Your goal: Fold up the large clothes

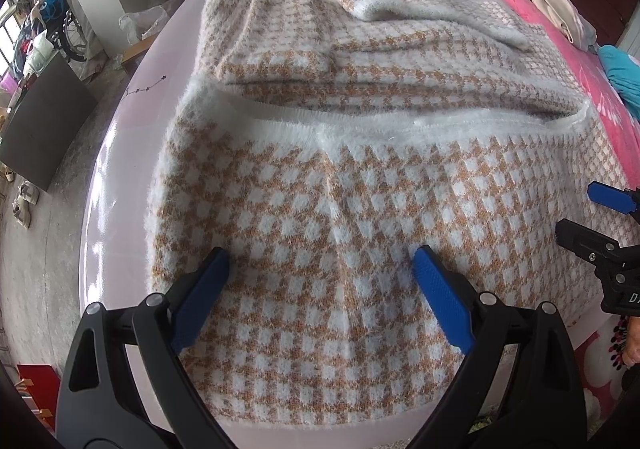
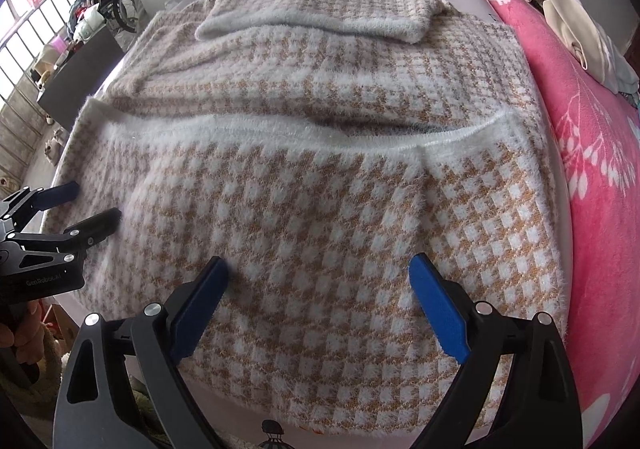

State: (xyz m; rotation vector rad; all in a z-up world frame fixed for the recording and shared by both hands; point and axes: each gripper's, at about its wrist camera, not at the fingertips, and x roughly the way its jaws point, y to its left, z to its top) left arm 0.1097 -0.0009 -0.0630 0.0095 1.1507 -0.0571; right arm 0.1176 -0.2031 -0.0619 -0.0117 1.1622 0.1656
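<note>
Fuzzy tan-and-white checked sweater (image 1: 340, 209) lies spread on pale pink table cover (image 1: 120, 169), near half folded up, white hem (image 1: 360, 125) running across middle. Sleeve (image 2: 320, 21) folded across far part. Left gripper (image 1: 320, 273) jaws spread wide above near fabric, holding nothing. Right gripper (image 2: 318, 281) likewise spread, empty. Pink floral blanket (image 2: 592, 137) along right side.

A checked tan-and-white sweater (image 1: 360, 209) lies spread across a pale pink surface (image 1: 120, 153), with a pink floral blanket (image 2: 592, 153) bunched along its right edge.
</note>
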